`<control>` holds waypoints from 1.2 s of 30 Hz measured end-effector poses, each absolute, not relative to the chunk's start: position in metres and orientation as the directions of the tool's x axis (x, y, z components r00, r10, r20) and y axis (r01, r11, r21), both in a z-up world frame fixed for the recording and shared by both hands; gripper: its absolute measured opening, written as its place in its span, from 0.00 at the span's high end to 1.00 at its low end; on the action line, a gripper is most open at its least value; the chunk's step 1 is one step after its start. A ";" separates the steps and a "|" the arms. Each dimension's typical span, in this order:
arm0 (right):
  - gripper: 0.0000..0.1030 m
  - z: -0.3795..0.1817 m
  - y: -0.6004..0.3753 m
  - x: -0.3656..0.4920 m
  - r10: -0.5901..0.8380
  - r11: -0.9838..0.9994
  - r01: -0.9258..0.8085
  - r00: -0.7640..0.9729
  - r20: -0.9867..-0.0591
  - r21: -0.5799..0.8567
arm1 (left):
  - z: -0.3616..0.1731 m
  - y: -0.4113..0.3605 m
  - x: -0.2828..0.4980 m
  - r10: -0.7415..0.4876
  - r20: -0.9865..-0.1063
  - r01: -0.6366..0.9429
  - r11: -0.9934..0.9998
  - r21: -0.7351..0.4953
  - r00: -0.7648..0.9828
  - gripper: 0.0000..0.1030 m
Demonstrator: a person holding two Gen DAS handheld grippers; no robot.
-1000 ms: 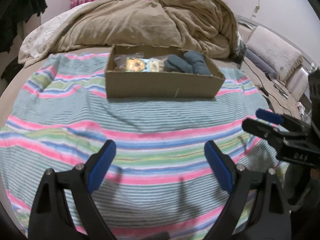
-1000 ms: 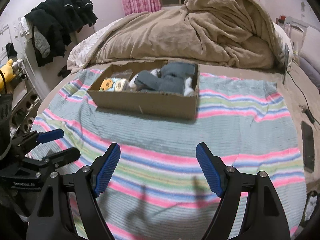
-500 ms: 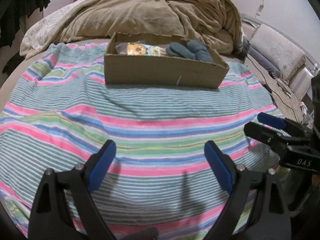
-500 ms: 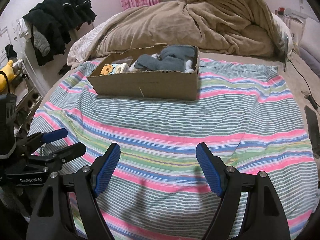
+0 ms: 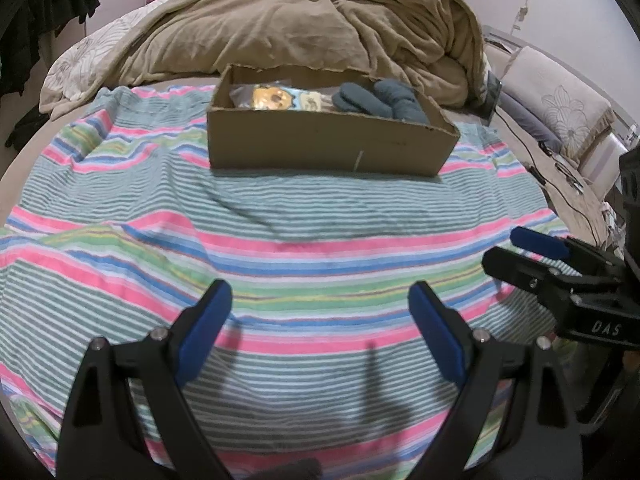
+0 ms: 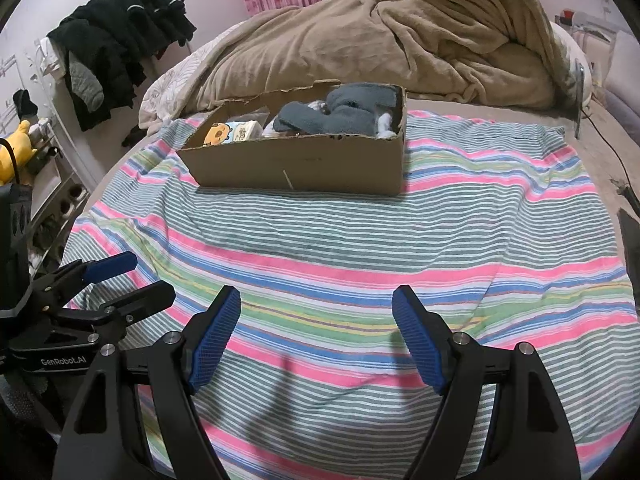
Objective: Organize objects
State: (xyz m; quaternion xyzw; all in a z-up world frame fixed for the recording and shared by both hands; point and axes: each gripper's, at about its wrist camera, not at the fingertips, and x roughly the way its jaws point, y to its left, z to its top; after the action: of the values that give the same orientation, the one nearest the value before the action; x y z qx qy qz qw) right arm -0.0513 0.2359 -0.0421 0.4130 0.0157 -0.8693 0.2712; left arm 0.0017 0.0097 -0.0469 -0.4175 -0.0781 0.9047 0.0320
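Nothing lies loose on the striped blanket (image 5: 304, 216); whatever is being organized — grey socks (image 6: 336, 118) on the right, small printed packets (image 5: 280, 98) on the left — already sits in the cardboard box (image 5: 320, 144) at the far edge, below the heaped tan duvet (image 6: 400, 40). To do well here, I'd judge a hand should travel over the near wall and come down from above, not nudge the light box. The left gripper (image 5: 320, 320) and right gripper (image 6: 316, 324) hover side by side over the near blanket, tilted down toward it, fingers spread wide, holding nothing.
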 end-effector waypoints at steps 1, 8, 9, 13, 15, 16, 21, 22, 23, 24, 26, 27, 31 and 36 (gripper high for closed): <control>0.21 -0.042 0.235 -0.051 -0.458 -0.852 0.485 -0.511 -0.727 0.196 | -0.047 0.010 0.002 0.122 -0.751 0.008 -0.986 -0.167 -0.649 0.12; 0.21 -0.044 0.234 -0.053 -0.453 -0.854 0.483 -0.509 -0.732 0.193 | -0.047 0.010 0.002 0.124 -0.749 0.007 -0.986 -0.169 -0.651 0.12; 0.21 -0.045 0.234 -0.054 -0.452 -0.855 0.482 -0.508 -0.733 0.192 | -0.046 0.010 0.002 0.124 -0.749 0.005 -0.986 -0.168 -0.651 0.12; 0.21 -0.045 0.234 -0.054 -0.452 -0.855 0.481 -0.507 -0.734 0.194 | -0.045 0.009 0.002 0.126 -0.746 0.003 -0.986 -0.169 -0.653 0.12; 0.21 -0.046 0.235 -0.055 -0.451 -0.856 0.479 -0.506 -0.735 0.194 | -0.045 0.010 0.002 0.128 -0.748 0.001 -0.985 -0.170 -0.652 0.12; 0.21 -0.046 0.235 -0.055 -0.450 -0.856 0.478 -0.506 -0.736 0.195 | -0.045 0.010 0.002 0.127 -0.748 0.001 -0.986 -0.169 -0.651 0.12; 0.21 -0.047 0.236 -0.056 -0.450 -0.857 0.477 -0.505 -0.736 0.197 | -0.046 0.011 0.002 0.122 -0.753 0.003 -0.987 -0.163 -0.647 0.12; 0.21 -0.046 0.236 -0.056 -0.451 -0.857 0.477 -0.506 -0.736 0.197 | -0.046 0.011 0.002 0.123 -0.752 0.003 -0.987 -0.163 -0.647 0.12; 0.21 -0.046 0.236 -0.056 -0.451 -0.857 0.477 -0.506 -0.735 0.197 | -0.045 0.011 0.002 0.123 -0.752 0.002 -0.987 -0.163 -0.648 0.12; 0.21 -0.047 0.236 -0.056 -0.453 -0.856 0.476 -0.507 -0.734 0.200 | -0.045 0.011 0.002 0.123 -0.752 0.003 -0.987 -0.163 -0.648 0.12; 0.21 -0.047 0.236 -0.056 -0.453 -0.857 0.475 -0.507 -0.733 0.201 | -0.045 0.011 0.002 0.123 -0.752 0.002 -0.986 -0.164 -0.648 0.12; 0.21 -0.047 0.236 -0.056 -0.453 -0.857 0.475 -0.507 -0.733 0.201 | -0.045 0.011 0.001 0.123 -0.752 0.002 -0.987 -0.164 -0.648 0.12; 0.21 -0.047 0.235 -0.055 -0.452 -0.857 0.475 -0.505 -0.735 0.201 | -0.045 0.011 0.001 0.124 -0.752 0.002 -0.986 -0.164 -0.648 0.12; 0.21 -0.047 0.235 -0.056 -0.451 -0.858 0.474 -0.505 -0.736 0.201 | -0.045 0.011 0.002 0.124 -0.752 0.002 -0.986 -0.164 -0.648 0.12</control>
State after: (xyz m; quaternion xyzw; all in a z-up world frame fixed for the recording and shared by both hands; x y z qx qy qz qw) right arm -0.0558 0.2352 -0.0470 0.4199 0.0132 -0.8674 0.2666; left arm 0.0015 0.0109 -0.0449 -0.4182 -0.0751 0.9046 0.0336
